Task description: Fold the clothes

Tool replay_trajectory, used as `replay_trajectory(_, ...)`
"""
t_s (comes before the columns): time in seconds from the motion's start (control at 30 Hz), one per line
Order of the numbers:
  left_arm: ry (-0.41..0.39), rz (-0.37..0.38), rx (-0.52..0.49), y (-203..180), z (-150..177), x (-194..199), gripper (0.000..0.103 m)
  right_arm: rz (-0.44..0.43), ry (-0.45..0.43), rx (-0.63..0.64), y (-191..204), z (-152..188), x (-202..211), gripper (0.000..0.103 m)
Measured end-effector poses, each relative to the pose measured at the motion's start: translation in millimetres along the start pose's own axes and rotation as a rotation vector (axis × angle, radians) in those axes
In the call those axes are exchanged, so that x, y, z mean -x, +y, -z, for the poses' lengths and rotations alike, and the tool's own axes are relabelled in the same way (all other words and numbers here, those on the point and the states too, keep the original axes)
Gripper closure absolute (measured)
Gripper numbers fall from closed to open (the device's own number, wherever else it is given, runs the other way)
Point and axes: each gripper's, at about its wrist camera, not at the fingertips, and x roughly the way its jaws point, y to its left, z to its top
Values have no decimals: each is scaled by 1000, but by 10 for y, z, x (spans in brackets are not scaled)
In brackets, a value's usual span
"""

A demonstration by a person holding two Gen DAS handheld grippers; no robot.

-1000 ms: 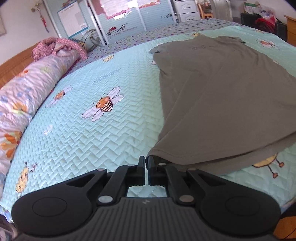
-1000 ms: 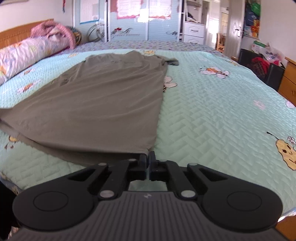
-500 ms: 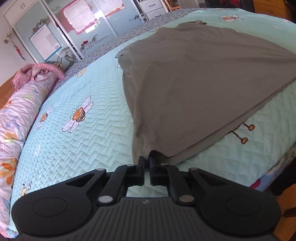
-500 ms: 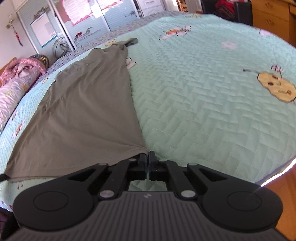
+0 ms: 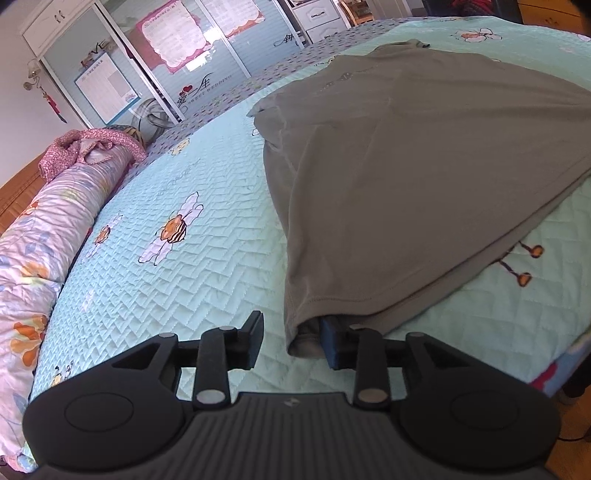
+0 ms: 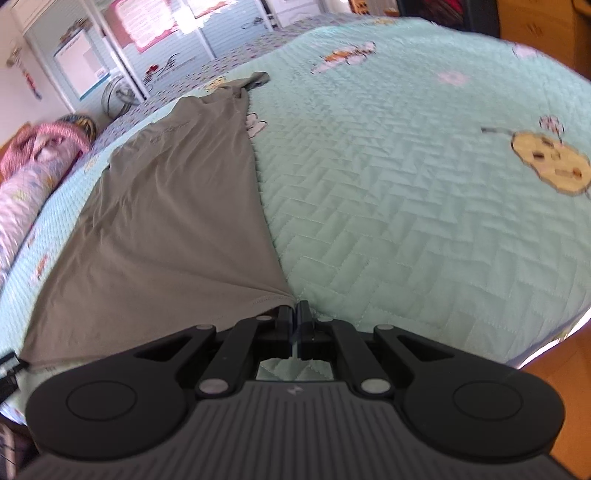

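An olive-grey garment point(image 5: 424, 177) lies spread on the light green quilted bed point(image 5: 207, 280), stretching away from me. My left gripper point(image 5: 291, 338) is open; the garment's near left corner droops between the fingers and rests against the right finger point(image 5: 334, 343). In the right wrist view the same garment point(image 6: 173, 206) lies to the left, and my right gripper point(image 6: 295, 314) is shut on its near right hem corner, at the bed's near edge.
A rolled floral duvet point(image 5: 33, 258) with a pink cloth point(image 5: 88, 146) on it lies along the left side of the bed. Wardrobe doors point(image 5: 177, 70) stand behind the bed. Wooden floor point(image 6: 554, 354) shows at the lower right. A wooden dresser point(image 6: 546, 22) is at far right.
My left gripper has opened and let go of the garment's left corner, which now sags between the fingers. My right gripper stays shut on the right corner.
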Motion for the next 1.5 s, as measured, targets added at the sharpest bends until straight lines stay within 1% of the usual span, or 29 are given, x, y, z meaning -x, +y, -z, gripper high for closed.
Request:
replay_trajectory(0.03,7,10,2,9,-4,-50,68,9,-8,33,34,8,-1,101)
replay_trajectory(0.1,15,51,36,69,-8,-153,79,22,-26,87,99,13,2,101)
replay_trajectory(0.13,22,69,60,112,-41,-181,97,25,-36,106,128,8,7,101)
replay_trajectory(0.17,34,52,63,136,-86,-187,101,28,-45,125,158,3,12,101)
replay_trajectory(0.2,17,-6,49,164,-151,-131,101,28,-58,127,170,-29,42,101)
replay_trajectory(0.23,-28,-69,32,206,-224,-11,101,19,-76,114,166,-79,105,101)
replay_trajectory(0.27,-72,-113,17,255,-303,138,101,8,-96,99,160,-131,173,101)
replay_trajectory(0.33,-116,-149,-27,280,-425,417,101,-17,-102,53,106,-206,307,101)
replay_trajectory(0.37,-120,-152,-57,251,-436,516,101,-22,-96,33,72,-216,342,101)
replay_trajectory(0.43,-97,-130,-139,110,-353,604,101,-16,-63,2,-5,-180,333,101)
replay_trajectory(0.47,-75,-121,-184,25,-286,574,101,-5,-47,-9,-44,-141,303,101)
replay_trajectory(0.57,19,-60,-246,-219,-19,412,100,18,0,-51,-148,-6,170,101)
replay_trajectory(0.63,73,-46,-272,-329,136,295,100,17,2,-53,-177,43,133,101)
replay_trajectory(0.73,77,-61,-286,-365,189,267,100,21,-7,-13,-144,27,161,101)
replay_trajectory(0.93,89,-70,-247,-286,150,286,99,26,-2,27,-128,43,182,101)
replay_trajectory(1.13,102,-88,-217,-228,134,294,98,26,-43,167,63,81,300,101)
replay_trajectory(1.2,107,-94,-207,-209,129,297,98,64,-44,224,109,108,281,101)
replay_trajectory(1.3,105,-91,-215,-232,122,363,98,51,-45,233,122,114,363,101)
replay_trajectory(1.4,113,-59,-229,-244,142,386,98,35,-47,235,116,98,457,101)
replay_trajectory(1.47,117,-18,-236,-269,181,342,98,35,-29,224,79,106,397,101)
replay_trajectory(1.5,120,-22,-249,-300,199,319,98,34,-8,219,62,113,348,101)
